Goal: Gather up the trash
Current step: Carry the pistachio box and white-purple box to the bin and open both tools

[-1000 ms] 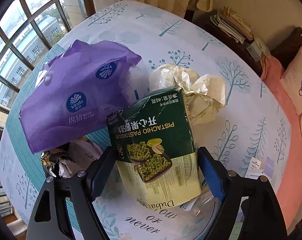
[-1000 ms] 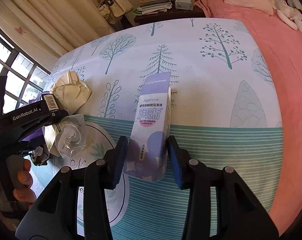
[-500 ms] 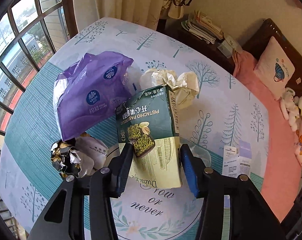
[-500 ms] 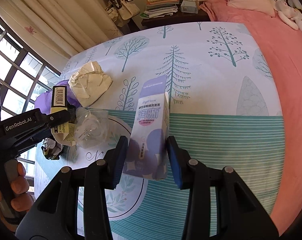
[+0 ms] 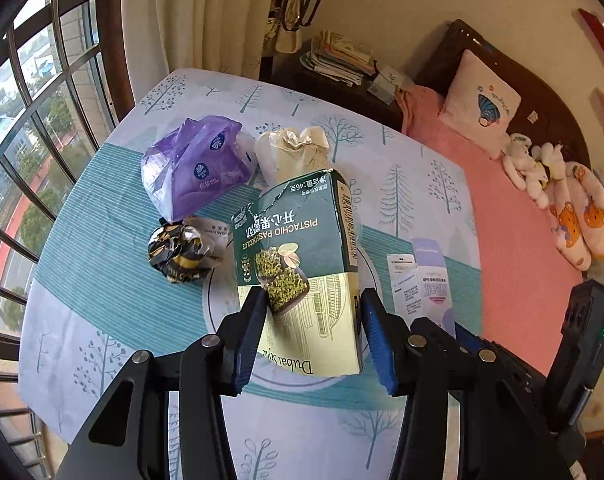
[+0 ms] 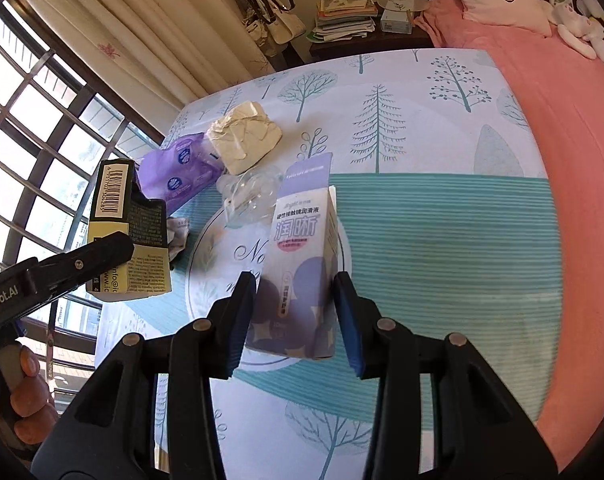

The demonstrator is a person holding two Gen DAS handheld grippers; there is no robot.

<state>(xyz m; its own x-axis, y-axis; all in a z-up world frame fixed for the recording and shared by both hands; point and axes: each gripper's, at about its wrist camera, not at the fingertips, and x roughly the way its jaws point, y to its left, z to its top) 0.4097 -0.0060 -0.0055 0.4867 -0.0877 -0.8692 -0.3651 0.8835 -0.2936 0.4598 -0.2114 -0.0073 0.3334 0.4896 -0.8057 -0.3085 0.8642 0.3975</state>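
My left gripper [image 5: 311, 320] is shut on a torn green pistachio chocolate box [image 5: 298, 260] and holds it above the bedspread; the box also shows in the right wrist view [image 6: 126, 232]. My right gripper [image 6: 296, 312] is shut on a white and purple eye-drop box [image 6: 298, 264], also lifted; it shows in the left wrist view [image 5: 425, 284]. On the bedspread lie a purple tissue bag [image 5: 198, 168], a crumpled beige paper [image 5: 294, 152], a crumpled black and gold wrapper [image 5: 180, 254] and a clear plastic blister [image 6: 248, 196].
The tree-print bedspread [image 5: 114, 292] covers the bed; a pink sheet [image 5: 513, 240] lies to the right with a pillow [image 5: 479, 110] and plush toys [image 5: 541, 172]. A window [image 5: 30, 120] and curtains are on the left. A nightstand with papers [image 5: 337, 60] stands behind.
Both grippers have risen and pulled back from the bed with their boxes held. The left one rose most; the trash on the bedspread now looks smaller and farther away.
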